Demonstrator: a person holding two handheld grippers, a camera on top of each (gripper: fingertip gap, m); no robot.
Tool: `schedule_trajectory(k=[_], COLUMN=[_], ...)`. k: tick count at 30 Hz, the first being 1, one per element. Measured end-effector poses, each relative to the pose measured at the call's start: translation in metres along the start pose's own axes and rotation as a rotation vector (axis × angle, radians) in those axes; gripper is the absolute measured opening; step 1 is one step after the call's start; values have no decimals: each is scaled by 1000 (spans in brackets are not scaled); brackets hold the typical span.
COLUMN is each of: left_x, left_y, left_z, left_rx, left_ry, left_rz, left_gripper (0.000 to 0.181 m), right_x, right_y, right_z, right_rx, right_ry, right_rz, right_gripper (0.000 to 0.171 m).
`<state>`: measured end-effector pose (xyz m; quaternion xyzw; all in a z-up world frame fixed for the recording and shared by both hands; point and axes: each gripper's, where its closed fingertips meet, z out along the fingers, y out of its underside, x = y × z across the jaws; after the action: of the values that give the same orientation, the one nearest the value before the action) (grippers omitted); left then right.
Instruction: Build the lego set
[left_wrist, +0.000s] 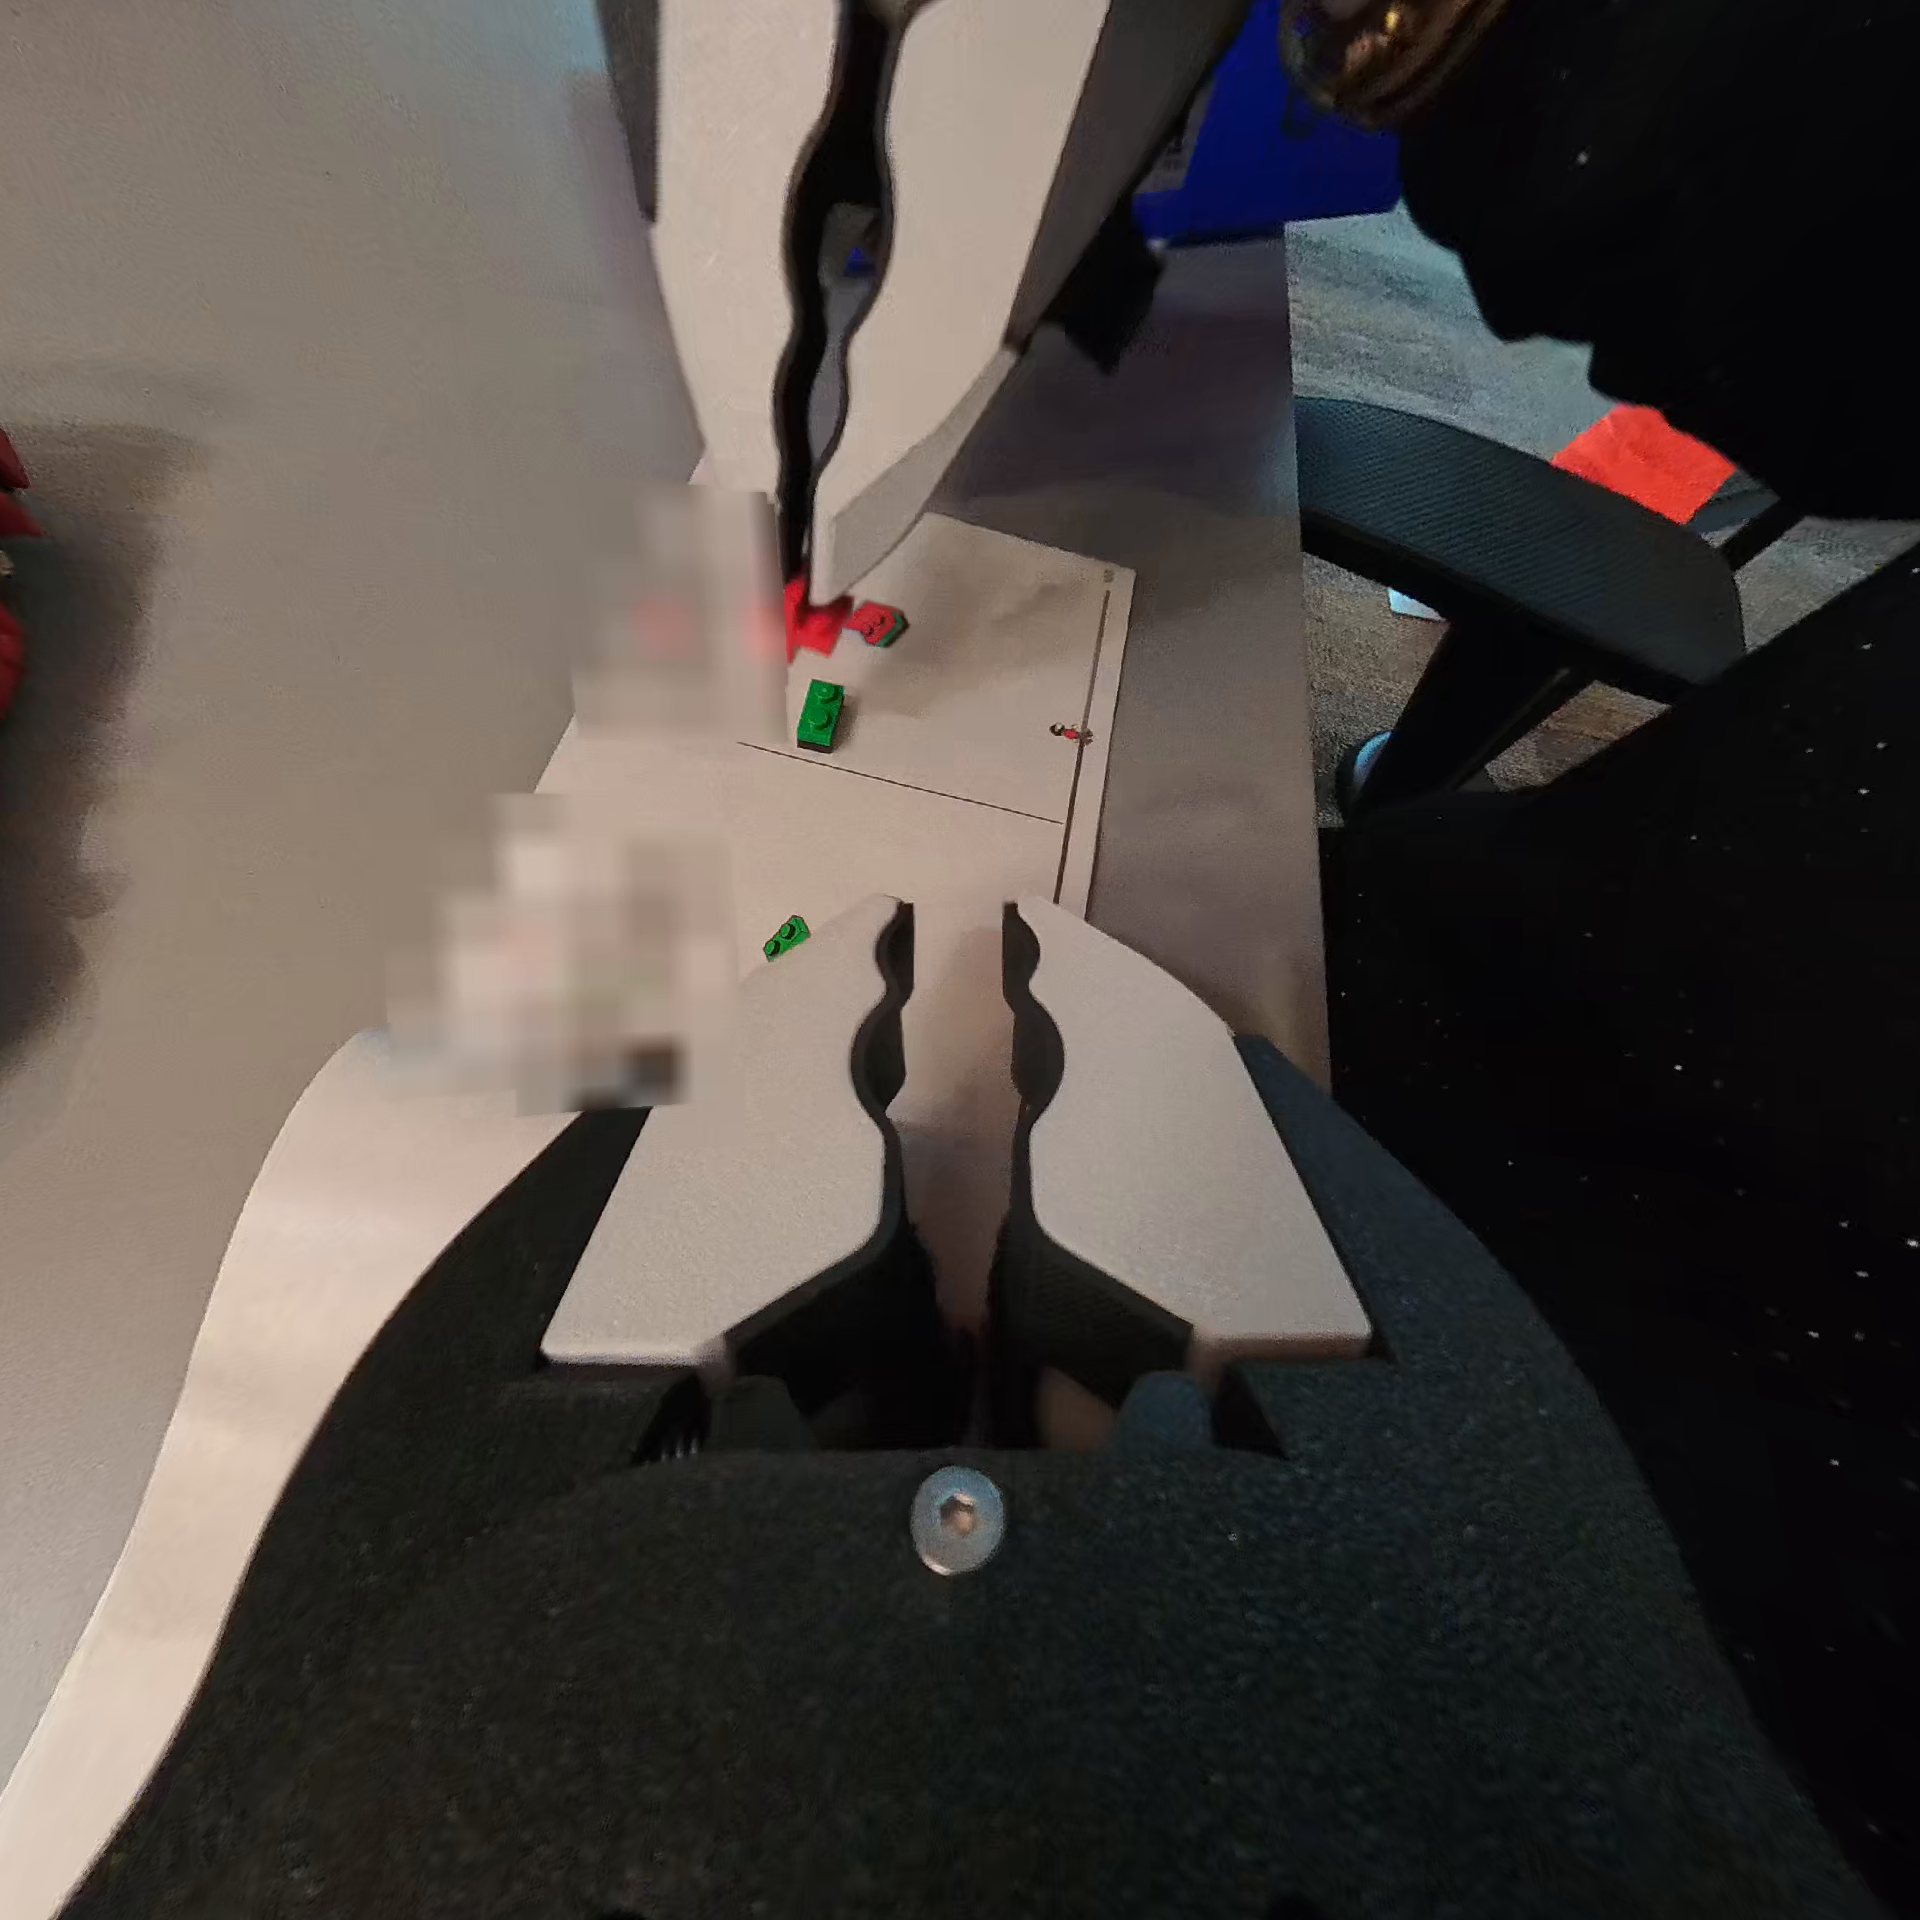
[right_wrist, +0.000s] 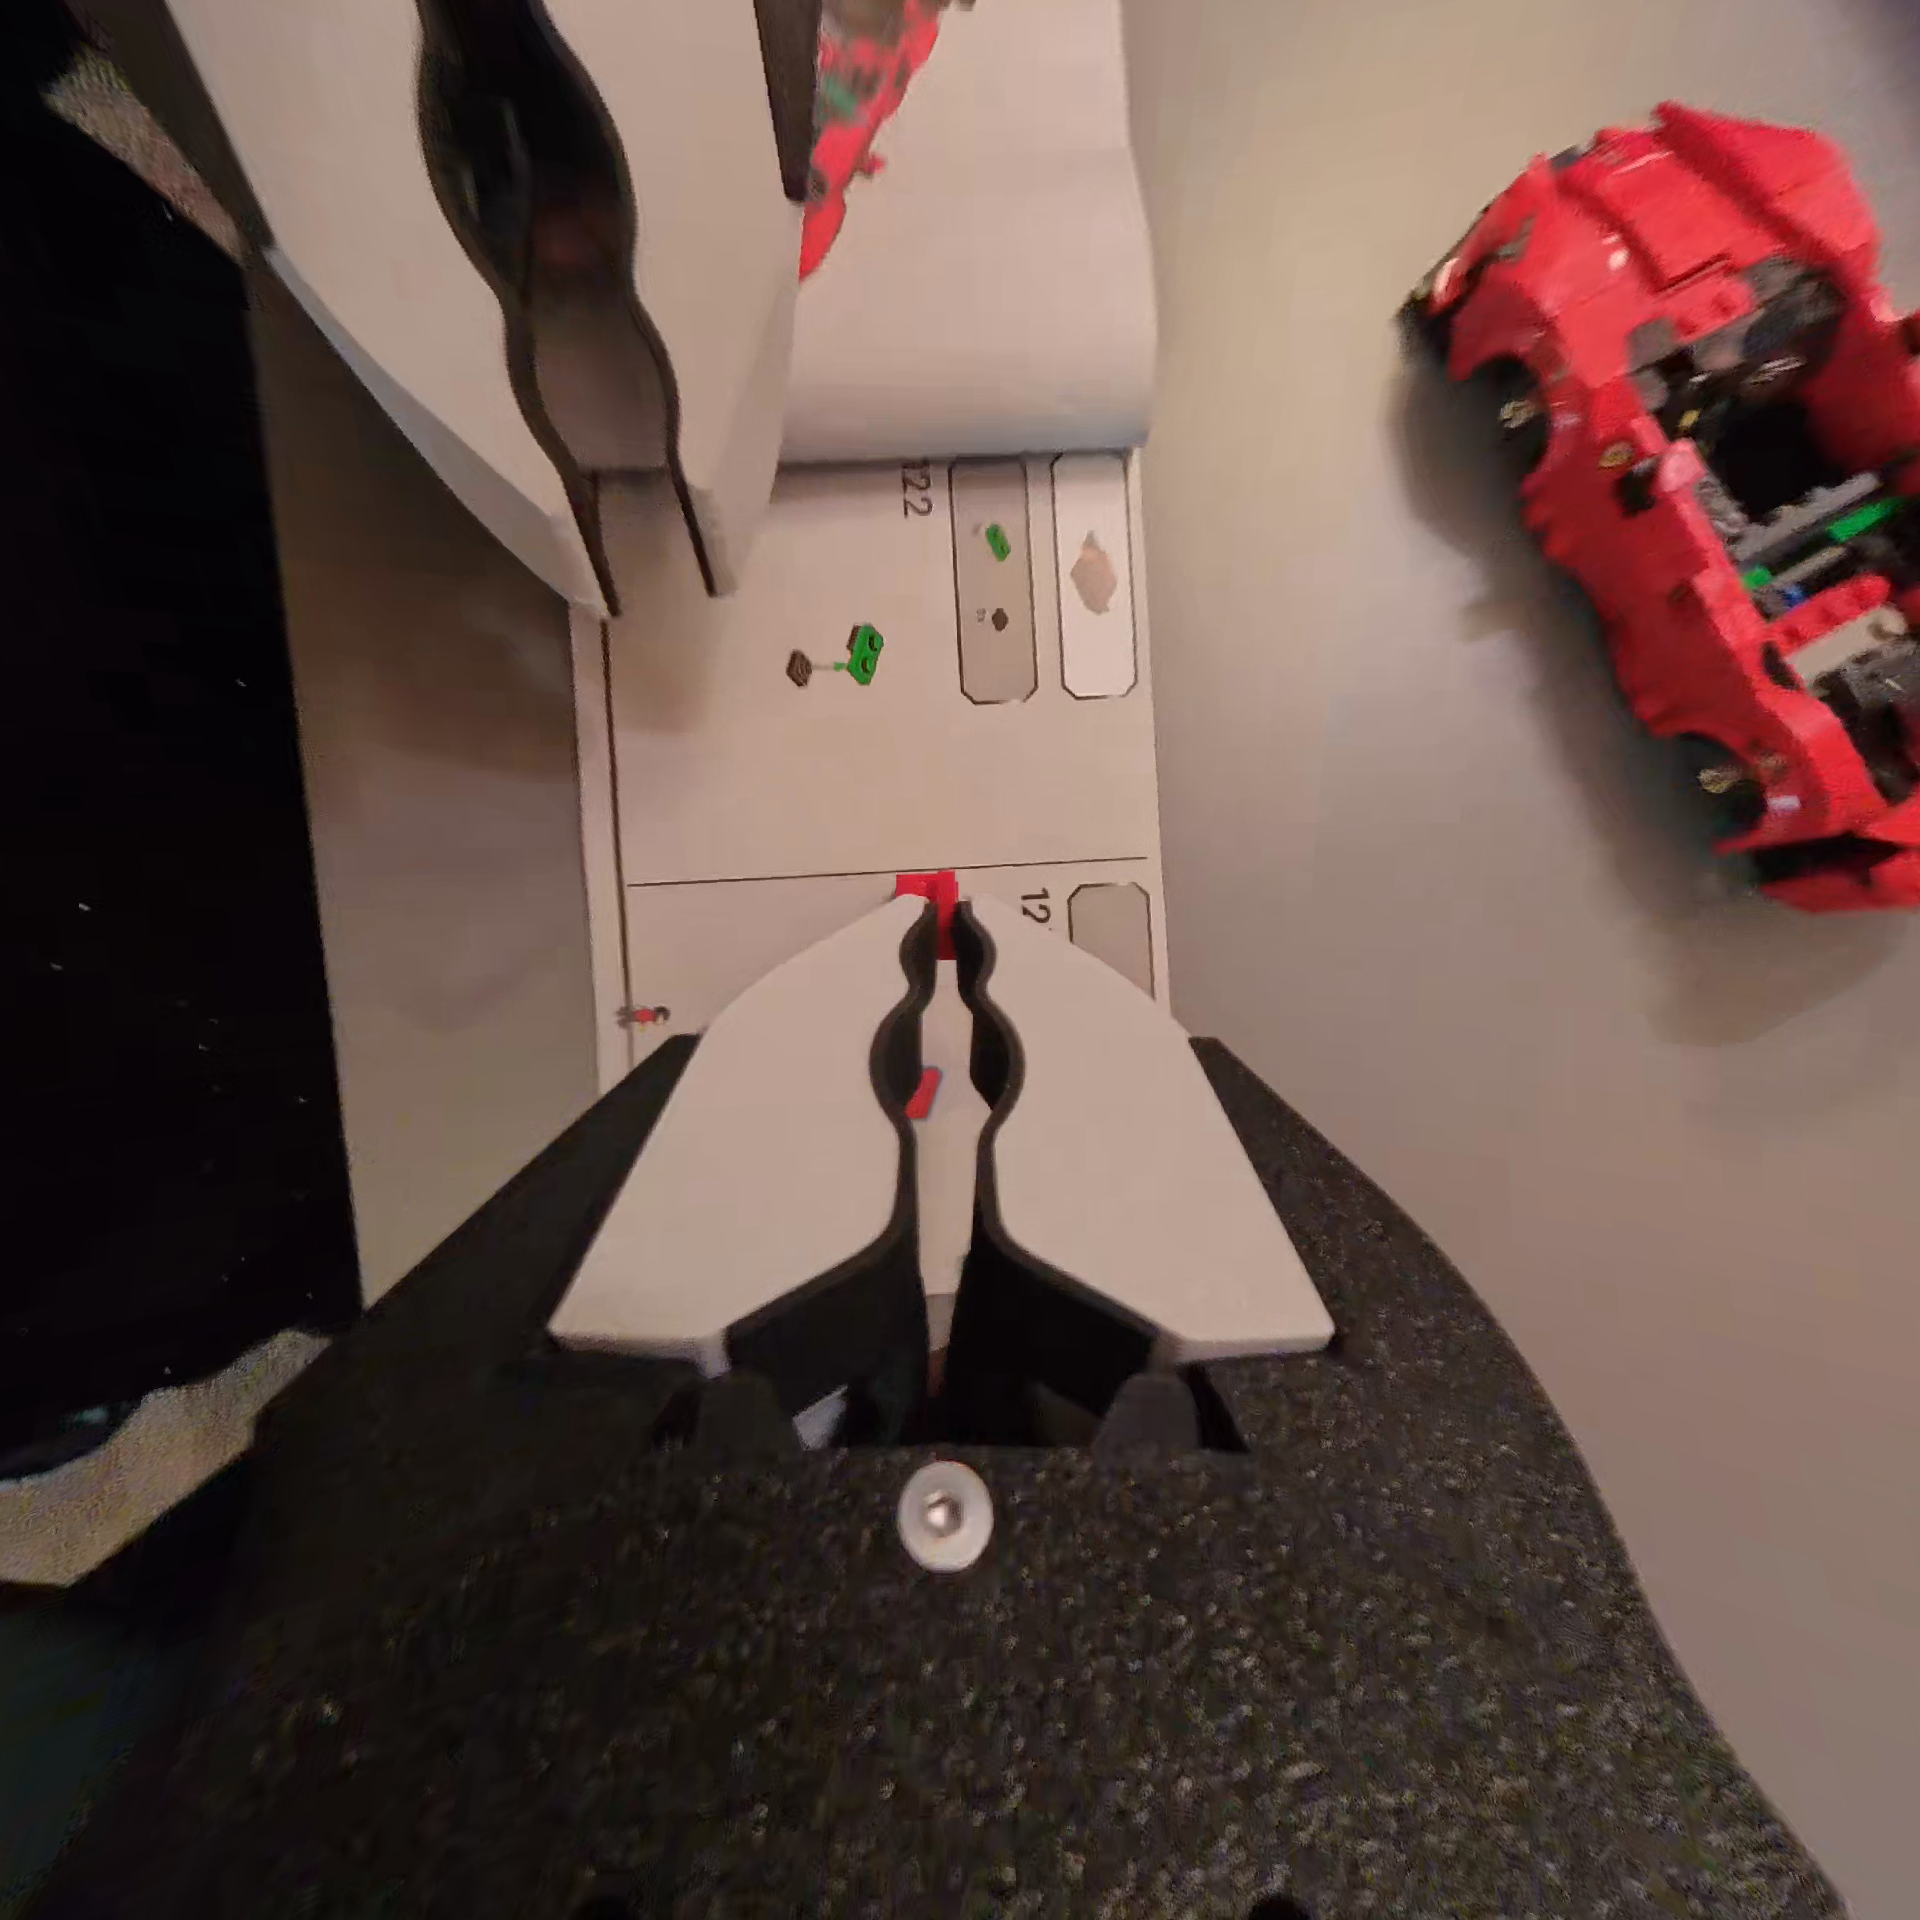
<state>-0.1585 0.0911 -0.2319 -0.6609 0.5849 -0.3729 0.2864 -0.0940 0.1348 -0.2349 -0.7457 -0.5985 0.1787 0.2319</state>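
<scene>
Right tongs (right_wrist: 943, 902) pinching red brick (right_wrist: 928, 889), tips

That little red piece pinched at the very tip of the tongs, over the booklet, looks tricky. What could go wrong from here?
1. The right tongs grip the small red piece only at their very tips, so it could twist or pop out.
2. It sits over the open instruction booklet, a soft, uneven base; pressing there may make it slide.
3. The left tongs hang open close by, so the two could bump.
</scene>
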Motion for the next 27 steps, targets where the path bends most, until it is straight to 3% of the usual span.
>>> schedule_trajectory(k=[4,27], left_x=[0,-5], left_y=[2,4], left_z=[0,0], left_rx=[-5,23], left_ry=[-1,-2], left_rz=[0,-25], left_gripper=[15,13], right_x=[-2,-1], right_y=[5,10], right_z=[14,16], right_rx=[-62,-97], right_ry=[-57,-9], right_rz=[-23,-26], right_gripper=[3,3])
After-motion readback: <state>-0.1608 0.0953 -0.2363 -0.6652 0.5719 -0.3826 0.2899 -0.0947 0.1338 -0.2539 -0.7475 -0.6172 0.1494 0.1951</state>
